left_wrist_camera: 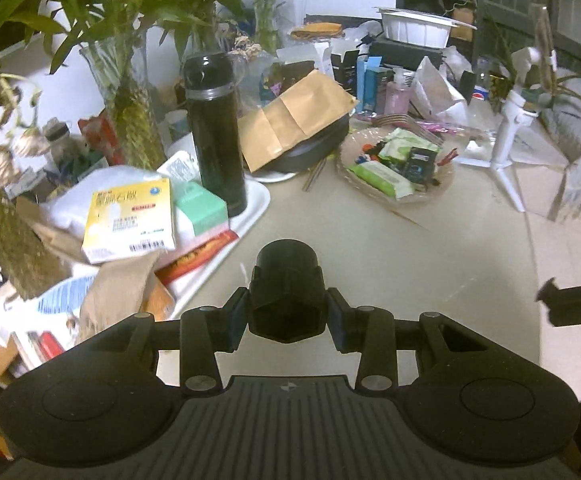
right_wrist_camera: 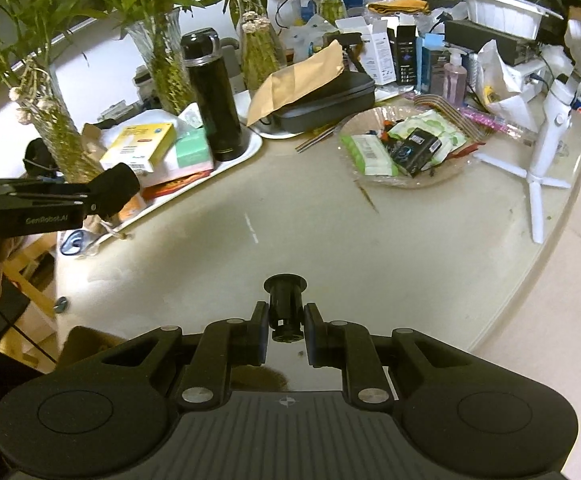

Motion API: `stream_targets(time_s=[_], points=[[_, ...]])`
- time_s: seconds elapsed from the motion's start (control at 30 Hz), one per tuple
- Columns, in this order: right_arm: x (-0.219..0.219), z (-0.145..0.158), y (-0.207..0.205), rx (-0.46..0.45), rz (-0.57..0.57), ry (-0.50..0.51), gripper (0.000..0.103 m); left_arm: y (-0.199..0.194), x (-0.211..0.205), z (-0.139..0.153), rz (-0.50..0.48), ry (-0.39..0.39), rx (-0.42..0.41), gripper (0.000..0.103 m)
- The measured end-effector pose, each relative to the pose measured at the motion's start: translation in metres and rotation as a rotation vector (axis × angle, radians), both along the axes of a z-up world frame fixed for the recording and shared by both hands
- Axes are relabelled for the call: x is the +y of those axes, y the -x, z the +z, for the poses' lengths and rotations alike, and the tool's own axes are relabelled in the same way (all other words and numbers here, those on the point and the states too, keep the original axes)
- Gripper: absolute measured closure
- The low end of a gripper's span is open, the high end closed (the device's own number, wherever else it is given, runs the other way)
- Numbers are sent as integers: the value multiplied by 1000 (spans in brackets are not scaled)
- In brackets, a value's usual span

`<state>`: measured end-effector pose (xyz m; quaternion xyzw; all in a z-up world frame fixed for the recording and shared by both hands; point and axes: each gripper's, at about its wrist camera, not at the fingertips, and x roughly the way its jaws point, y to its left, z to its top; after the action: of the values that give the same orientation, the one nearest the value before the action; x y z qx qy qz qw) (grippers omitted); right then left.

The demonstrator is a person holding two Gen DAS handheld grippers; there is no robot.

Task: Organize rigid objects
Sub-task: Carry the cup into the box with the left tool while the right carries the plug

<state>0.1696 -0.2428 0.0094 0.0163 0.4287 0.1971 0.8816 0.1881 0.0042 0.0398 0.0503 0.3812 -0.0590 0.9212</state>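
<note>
My left gripper point(left_wrist_camera: 287, 316) is shut on a chunky black cap-like part point(left_wrist_camera: 286, 280), held above the table near the white tray point(left_wrist_camera: 258, 204). It also shows in the right wrist view point(right_wrist_camera: 114, 192) at the far left, over the tray's near end. My right gripper point(right_wrist_camera: 286, 328) is shut on a small black spool-shaped part point(right_wrist_camera: 285, 308), low over the table's front. Its tip shows in the left wrist view point(left_wrist_camera: 570, 304) at the right edge. The tray holds a tall black thermos point(left_wrist_camera: 214, 132), a yellow box point(left_wrist_camera: 130, 216) and a green box point(left_wrist_camera: 200, 208).
A wicker basket point(right_wrist_camera: 406, 178) of packets sits mid-table. A white tripod stand point(right_wrist_camera: 546, 144) stands to the right. A dark case point(right_wrist_camera: 326, 100) under a brown envelope point(right_wrist_camera: 294, 80), vases of bamboo point(right_wrist_camera: 166, 60) and several boxes point(right_wrist_camera: 382, 52) line the back. The table edge point(right_wrist_camera: 530, 296) curves at right.
</note>
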Motion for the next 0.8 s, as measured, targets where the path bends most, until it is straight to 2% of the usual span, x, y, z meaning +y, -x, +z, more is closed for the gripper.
stream_targets(time_s=[0.33,0.8], points=[[4,0,23,39,31,-37,82,40,-3,7,-36,77,50,63],[6,-5,49,65,54,-61,82,76,-22,-6,-87,181,178,63]])
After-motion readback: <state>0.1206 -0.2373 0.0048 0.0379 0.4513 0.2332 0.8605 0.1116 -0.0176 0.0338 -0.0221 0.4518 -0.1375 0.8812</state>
